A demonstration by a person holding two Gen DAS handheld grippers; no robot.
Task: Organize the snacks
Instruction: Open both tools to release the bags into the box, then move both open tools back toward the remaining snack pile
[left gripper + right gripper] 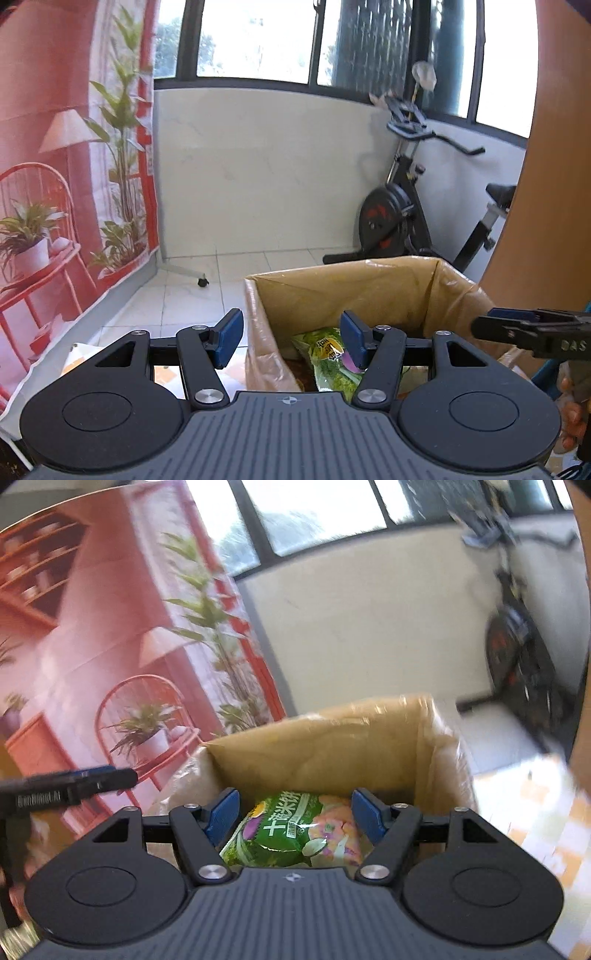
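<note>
The left gripper (290, 338), a black hand-held tool with 2 blue-padded fingers, stood about half open with nothing between its pads. Its left finger hung outside the open brown cardboard box lined with clear plastic film (369, 291), while its right finger sat over the box's interior, so the jaws straddled the near left wall without visibly touching it. Inside the box lay a green crinkly plastic snack bag printed with vegetables (332, 363), below and just beside the right pad; whether the pad brushed it could not be told.

The right gripper (295, 816), of the same build, was also about half open and held nothing. From its own camera, the same green snack bag (291, 830) lay in the box (325, 753) directly between and beneath its 2 blue pads, with clear gaps on both sides. The pads did not press on it.

Each tool showed in the other's view as a dark finger tip reaching in from the side (517, 326) (92, 777). A black exercise bike (402, 210) stood behind the box on pale floor tiles (207, 284).
</note>
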